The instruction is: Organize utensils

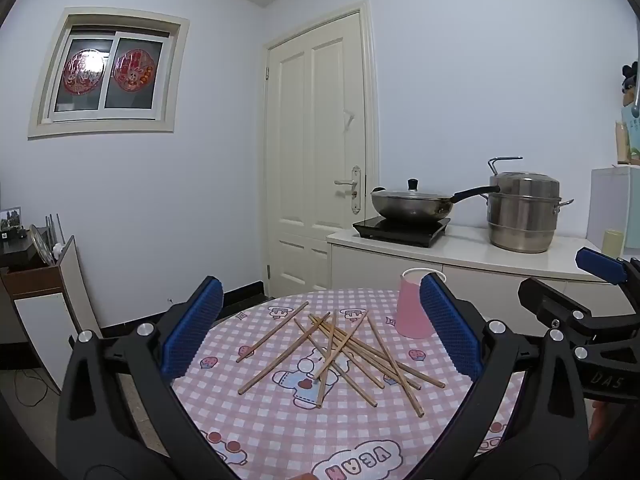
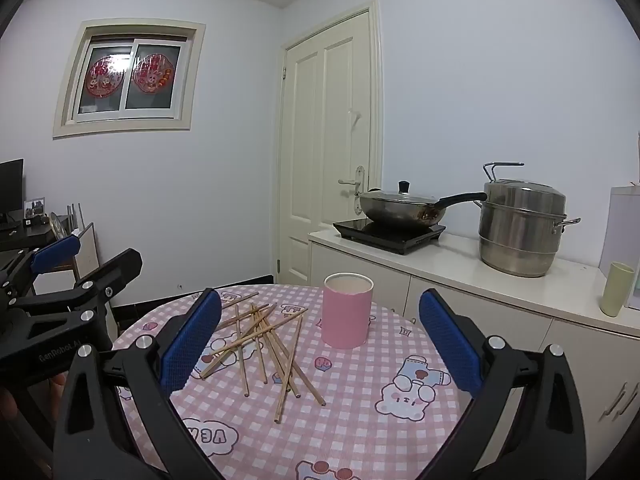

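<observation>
Left wrist view first: we see our left gripper (image 1: 320, 332) with its blue pads spread as wide as they go and nothing between them, held above the near edge of the round table (image 1: 256, 432) in its pink checked cloth. The wooden chopsticks (image 1: 340, 354) lie in a loose crossed heap on the cloth (some stacked over others), ahead of the pads. The pink cup (image 1: 412, 312) stands upright just right of the heap, partly hidden by our right-hand pad. From the right wrist we find the right gripper (image 2: 320, 336) equally wide and empty, the cup plainly apart from the chopsticks. On the counter (image 2: 460, 268) behind sit a lidded wok (image 2: 400, 208) and a steel steamer pot (image 2: 520, 228).
</observation>
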Demonstrator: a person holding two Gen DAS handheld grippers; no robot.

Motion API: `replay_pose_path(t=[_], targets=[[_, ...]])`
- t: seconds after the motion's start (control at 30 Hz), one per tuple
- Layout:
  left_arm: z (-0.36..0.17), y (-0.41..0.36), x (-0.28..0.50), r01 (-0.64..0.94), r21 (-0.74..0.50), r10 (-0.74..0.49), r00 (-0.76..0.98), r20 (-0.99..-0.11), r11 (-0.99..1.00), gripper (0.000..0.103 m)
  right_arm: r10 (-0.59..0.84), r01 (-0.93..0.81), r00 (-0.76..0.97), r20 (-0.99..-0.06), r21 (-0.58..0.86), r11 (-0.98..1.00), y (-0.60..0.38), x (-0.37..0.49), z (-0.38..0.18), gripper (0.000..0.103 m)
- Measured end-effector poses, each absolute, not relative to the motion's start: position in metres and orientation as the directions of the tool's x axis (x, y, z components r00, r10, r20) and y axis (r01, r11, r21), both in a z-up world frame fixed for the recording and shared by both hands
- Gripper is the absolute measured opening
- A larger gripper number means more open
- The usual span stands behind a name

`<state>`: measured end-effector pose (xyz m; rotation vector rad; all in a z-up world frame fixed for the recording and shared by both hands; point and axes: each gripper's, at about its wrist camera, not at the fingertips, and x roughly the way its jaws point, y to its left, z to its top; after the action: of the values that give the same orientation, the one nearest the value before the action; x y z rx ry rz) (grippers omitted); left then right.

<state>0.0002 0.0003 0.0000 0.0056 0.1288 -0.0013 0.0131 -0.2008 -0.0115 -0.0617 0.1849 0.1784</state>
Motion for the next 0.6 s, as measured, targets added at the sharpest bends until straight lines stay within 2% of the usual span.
replay_pose_path(t=[0.6], targets=[[-0.0017, 0.0056, -0.0029, 0.007, 0.011, -0.005, 0.991, -0.133, 1.0, 0.097, 0.171, -0.183, 0.965, -0.199, -0.046, 0.982, -0.1995, 0.0149, -0.0155, 0.096]])
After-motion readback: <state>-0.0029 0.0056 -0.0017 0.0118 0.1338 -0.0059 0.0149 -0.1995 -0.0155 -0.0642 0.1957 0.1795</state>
